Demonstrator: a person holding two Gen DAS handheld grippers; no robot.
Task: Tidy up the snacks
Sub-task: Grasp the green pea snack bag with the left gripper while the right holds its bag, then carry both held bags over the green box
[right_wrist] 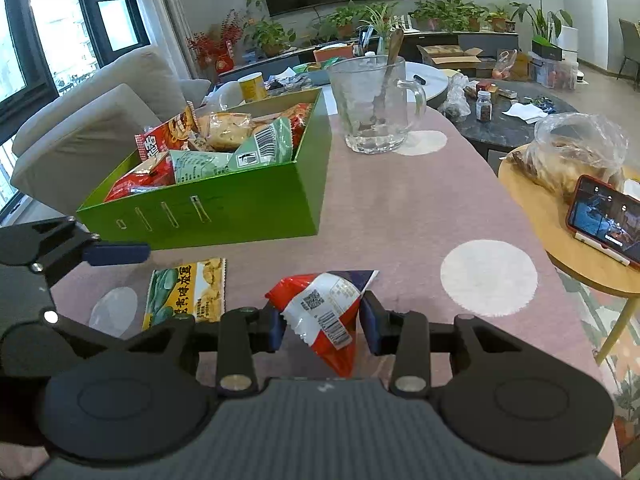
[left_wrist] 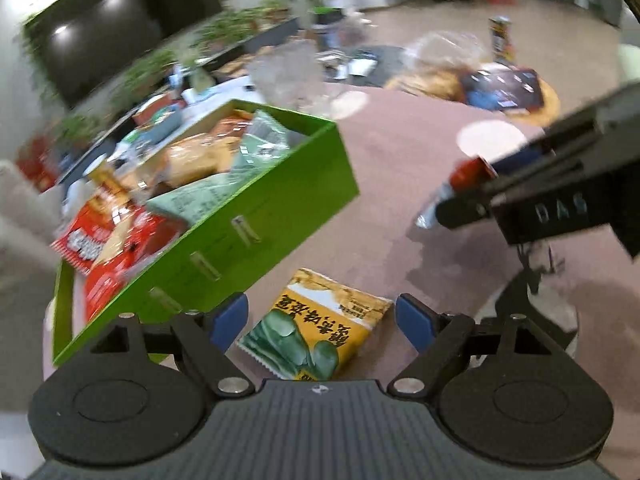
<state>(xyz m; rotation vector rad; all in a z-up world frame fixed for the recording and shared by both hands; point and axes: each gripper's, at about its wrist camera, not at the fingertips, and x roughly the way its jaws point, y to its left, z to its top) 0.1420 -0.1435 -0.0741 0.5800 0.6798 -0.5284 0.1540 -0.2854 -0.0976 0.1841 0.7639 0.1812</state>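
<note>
A green box (left_wrist: 260, 216) (right_wrist: 240, 208) stuffed with several snack packets stands on the pink table. In front of it a yellow snack packet (left_wrist: 332, 312) (right_wrist: 188, 292) lies flat on the cloth. My left gripper (left_wrist: 320, 316) hovers over that packet, open, its blue pads (left_wrist: 230, 318) well apart on either side and not pressing it. One left finger (right_wrist: 116, 252) shows at the left edge of the right wrist view. My right gripper (right_wrist: 323, 324) (left_wrist: 472, 196) is shut on a red and white snack packet (right_wrist: 324, 304) (left_wrist: 468, 170), held just above the table.
A glass pitcher (right_wrist: 372, 108) with a spoon stands behind the box's right corner. To the right, a round wooden side table (right_wrist: 580, 272) carries a phone (right_wrist: 604, 216) and a plastic bag (right_wrist: 576, 148). A grey sofa (right_wrist: 80, 132) is at the left.
</note>
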